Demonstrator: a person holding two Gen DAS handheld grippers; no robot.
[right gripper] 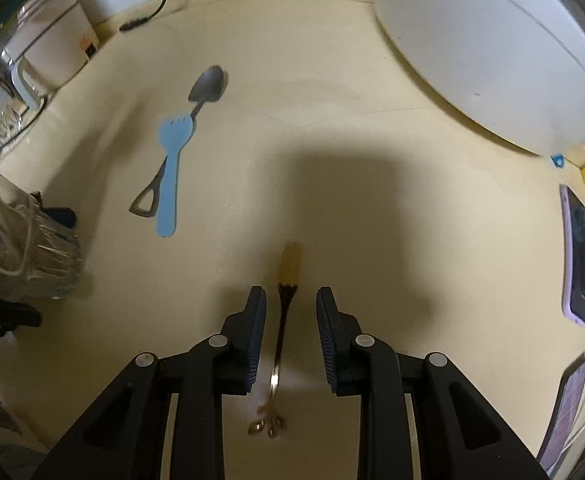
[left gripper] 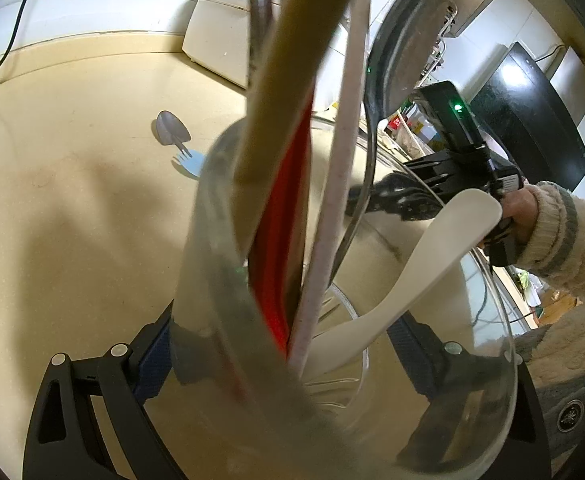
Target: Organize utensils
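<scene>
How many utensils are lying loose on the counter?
3: a fork between the right gripper's fingers, and a blue fork lying over a spoon, far left.

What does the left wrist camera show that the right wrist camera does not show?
Only the left wrist view shows the inside of the glass jar held between the left gripper fingers, with a white spatula, a red utensil and a black ladle standing in it.

Only the right wrist view shows the gold fork lying on the counter between the open fingers of the right gripper, and two phones at the right.

Both show the beige counter, the blue fork and the metal spoon beside it.
</scene>
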